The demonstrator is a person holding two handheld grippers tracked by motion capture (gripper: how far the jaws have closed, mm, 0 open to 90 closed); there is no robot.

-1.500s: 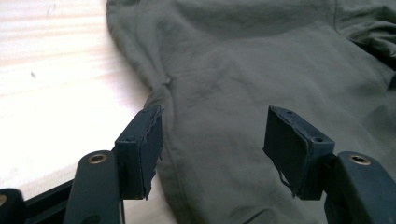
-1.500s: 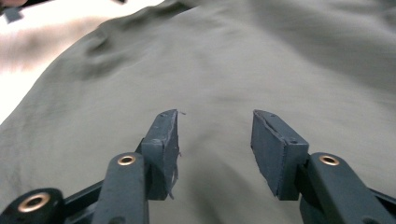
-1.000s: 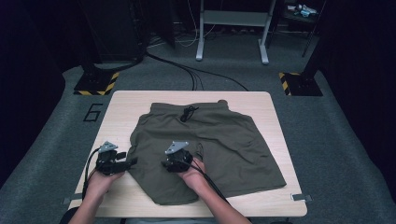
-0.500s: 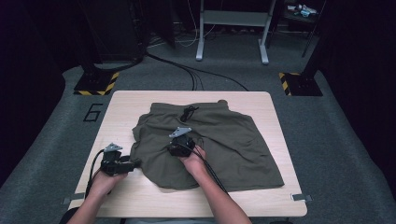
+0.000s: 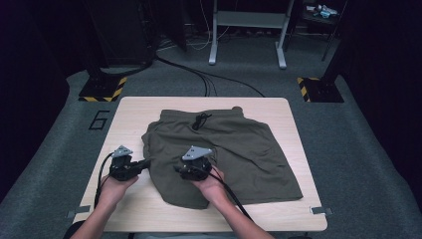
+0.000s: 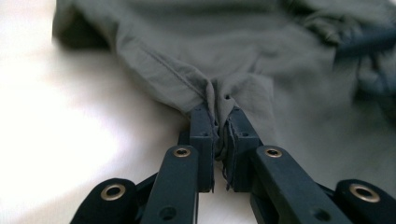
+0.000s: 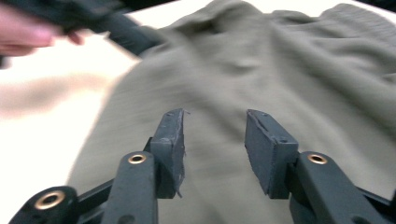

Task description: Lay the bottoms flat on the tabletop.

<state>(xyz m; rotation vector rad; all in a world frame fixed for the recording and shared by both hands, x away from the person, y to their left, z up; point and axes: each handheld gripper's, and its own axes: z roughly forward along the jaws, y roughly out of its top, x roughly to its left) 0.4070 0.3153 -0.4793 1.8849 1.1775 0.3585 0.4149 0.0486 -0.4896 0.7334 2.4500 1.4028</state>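
One pair of olive shorts (image 5: 224, 149) lies on the table (image 5: 298, 214), waistband toward the far edge, its left leg folded in toward the middle and the near hem short of the near edge. Left gripper (image 5: 144, 164), held level in the left hand (image 5: 112, 186) near the table's left edge, points right at the shorts' left side; in the left gripper view its jaws have just closed and are clamped on a pinched fold of cloth at that edge (image 6: 219, 100). Right gripper (image 5: 176, 169), carried in the right hand (image 5: 211, 184) above the left leg of the shorts, points left toward the other gripper; in the right gripper view its jaws stand apart over the cloth (image 7: 261, 74), nothing between them. Two grippers, two hands, one garment.
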